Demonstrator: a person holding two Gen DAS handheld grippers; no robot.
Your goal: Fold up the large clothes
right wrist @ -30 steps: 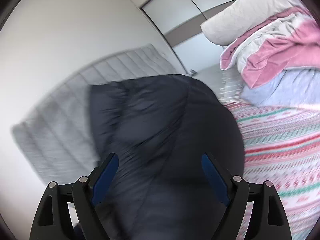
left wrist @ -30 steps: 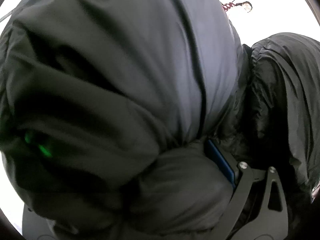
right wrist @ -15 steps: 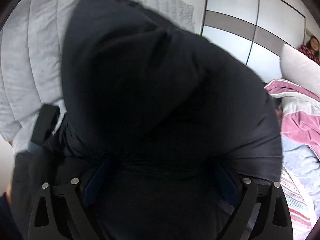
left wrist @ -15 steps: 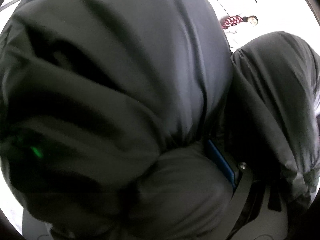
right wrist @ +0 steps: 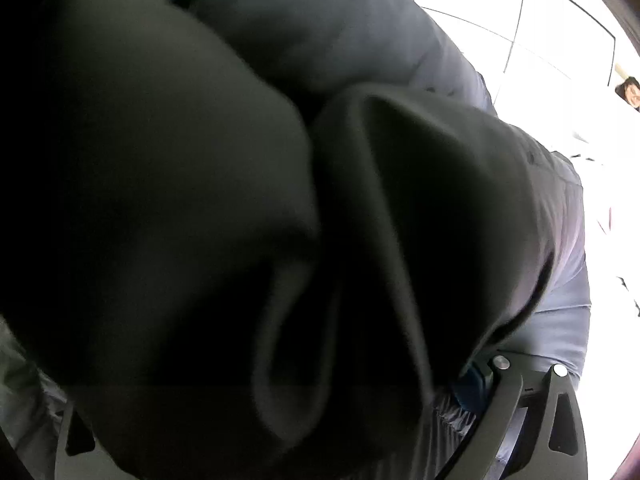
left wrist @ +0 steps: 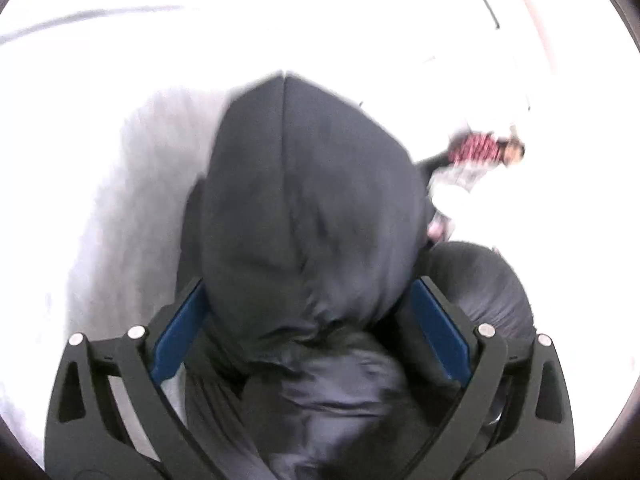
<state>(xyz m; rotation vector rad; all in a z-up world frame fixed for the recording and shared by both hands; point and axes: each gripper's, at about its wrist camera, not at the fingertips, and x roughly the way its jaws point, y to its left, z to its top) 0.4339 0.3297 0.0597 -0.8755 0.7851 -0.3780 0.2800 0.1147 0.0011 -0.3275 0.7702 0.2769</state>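
A dark, puffy hooded jacket (left wrist: 312,200) is bunched up between both grippers. In the left wrist view my left gripper (left wrist: 308,292) stands wide, with both blue pads (left wrist: 180,332) showing and the jacket's hood bulging up between them. I see no squeeze in the fabric. In the right wrist view the jacket (right wrist: 160,160) presses close to the lens and fills nearly the whole picture. My right gripper (right wrist: 304,368) is spread wide around it. Only its right finger (right wrist: 500,364) shows; the left finger is buried under the fabric.
A pale grey quilted surface (left wrist: 132,200) lies left of the jacket. A person in a red patterned top (left wrist: 480,148) is far off at the right. White wardrobe doors (right wrist: 520,40) stand behind. Most of the background is washed out.
The jacket no longer smothers the left camera, and both left pads now show. The right gripper has spread wider and sunk into the jacket, which now covers its view.
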